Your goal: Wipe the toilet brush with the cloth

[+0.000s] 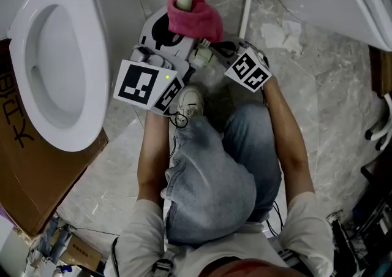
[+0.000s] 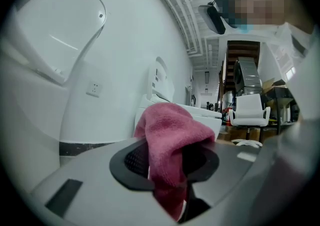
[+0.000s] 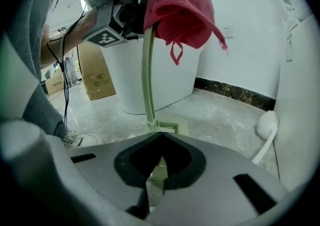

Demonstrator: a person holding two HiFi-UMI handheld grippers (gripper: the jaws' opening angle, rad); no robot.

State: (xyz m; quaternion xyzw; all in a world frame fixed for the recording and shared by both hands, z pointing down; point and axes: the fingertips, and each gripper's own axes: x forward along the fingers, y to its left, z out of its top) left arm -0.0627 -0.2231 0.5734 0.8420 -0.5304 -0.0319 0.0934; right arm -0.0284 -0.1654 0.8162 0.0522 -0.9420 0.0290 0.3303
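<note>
Pink cloth [image 1: 195, 17] drapes the handle top of the toilet brush [image 3: 146, 80], upper centre of the head view. Left gripper [image 2: 170, 170] stands open around the cloth; right gripper [image 3: 159, 167] clamps the brush's lower end. Wiping seems under way, with the lower handle left to do.

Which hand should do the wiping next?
Left. The left gripper is open around the cloth draped over the top of the brush; the right gripper is shut low on the brush, steadying it.
</note>
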